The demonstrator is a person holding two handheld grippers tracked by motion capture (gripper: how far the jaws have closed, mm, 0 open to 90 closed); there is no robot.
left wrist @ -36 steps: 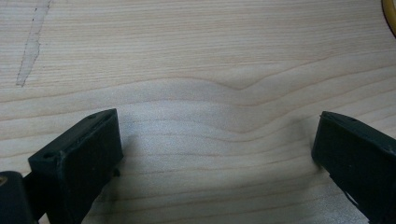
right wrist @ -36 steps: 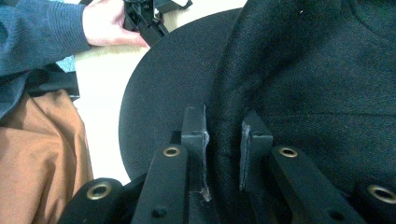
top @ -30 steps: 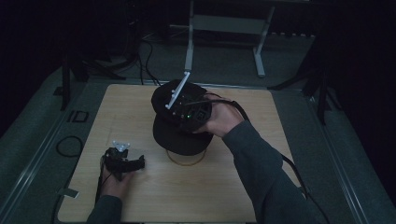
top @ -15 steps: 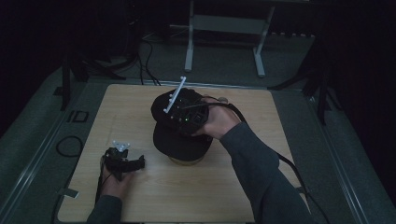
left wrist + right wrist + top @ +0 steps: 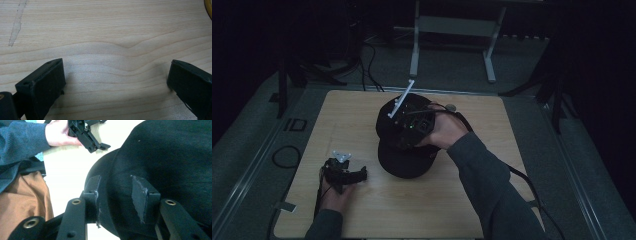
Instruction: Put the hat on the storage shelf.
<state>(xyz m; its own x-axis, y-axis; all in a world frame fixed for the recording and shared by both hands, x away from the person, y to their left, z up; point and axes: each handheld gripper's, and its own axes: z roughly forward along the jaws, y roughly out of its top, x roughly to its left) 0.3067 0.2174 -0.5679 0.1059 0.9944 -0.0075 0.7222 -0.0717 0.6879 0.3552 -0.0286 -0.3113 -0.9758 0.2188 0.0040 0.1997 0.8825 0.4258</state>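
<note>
High view: black hat [image 5: 404, 157] sits mid-surface [image 5: 472, 200], right hand-held gripper [image 5: 404, 134] over its crown. Jaws have just been opening; brim edge lies between them, pads released. Left hand-held gripper [image 5: 359, 175] rests near the surface's left front, jaws spread, empty.

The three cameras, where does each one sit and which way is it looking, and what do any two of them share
High view: above the person's side, facing forward and down on the wooden table; both forearms enter from below, the left gripper resting near left, the right gripper on the black hat.
Left gripper view: on the left gripper, looking down at bare wood; two wide-apart jaws.
Right gripper view: on the right gripper, jaws just opening, straddling the hat's brim; sleeve beyond.
Shared: high and right gripper views both show hat and left gripper.
</note>
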